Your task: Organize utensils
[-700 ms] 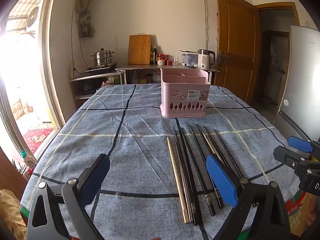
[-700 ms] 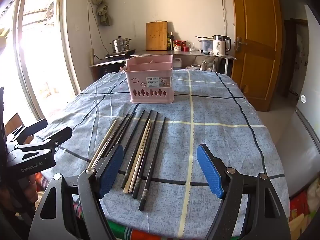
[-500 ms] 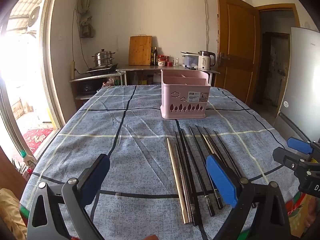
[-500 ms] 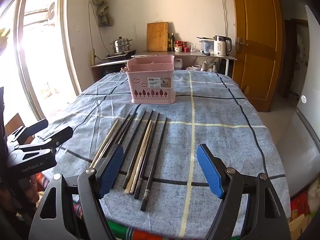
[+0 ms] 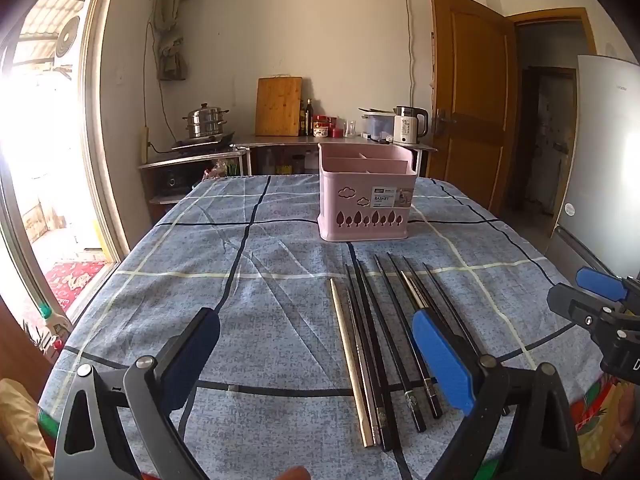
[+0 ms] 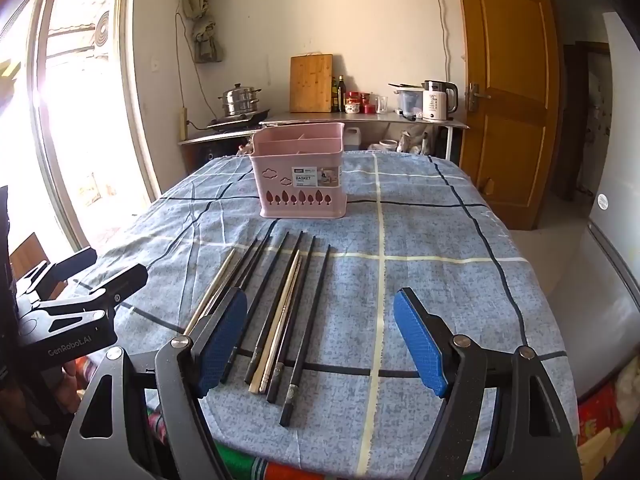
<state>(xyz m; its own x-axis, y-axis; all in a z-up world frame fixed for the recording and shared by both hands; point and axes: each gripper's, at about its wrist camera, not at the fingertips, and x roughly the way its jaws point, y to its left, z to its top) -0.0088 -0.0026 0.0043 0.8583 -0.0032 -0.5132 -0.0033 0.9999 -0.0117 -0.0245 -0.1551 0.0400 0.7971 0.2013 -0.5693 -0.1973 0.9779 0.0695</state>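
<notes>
Table: a blue checked tablecloth (image 5: 280, 320) covers it, crossed by dark and pale lines.
Utensil basket: a pink plastic basket (image 5: 366, 208) stands upright on the cloth at the far side, beyond the chopstick tips; its top is split into compartments, and its front carries cloud and tree cut-outs and a label reading BASKET.
Chopsticks: a loose row of chopsticks (image 5: 384, 340) lies flat on the cloth between the basket and the near edge, mostly black, with a pale metallic one at the left of the row and another pale one among the black ones; their tips point towards the basket.
Left gripper: the left gripper (image 5: 316, 354) hangs over the near edge, tilted downward, jaws spread wide with nothing between the blue pads; its right pad overlaps the right part of the row in view.
Right gripper: the right gripper (image 6: 320, 338) is likewise tilted downward, jaws released and wide, empty; its left pad sits over the left sticks in view.
Background: a wooden cutting board (image 6: 311, 83), a steel steamer pot (image 6: 239, 100) and a white kettle (image 6: 436, 101) stand on the counter by the wall.
</notes>
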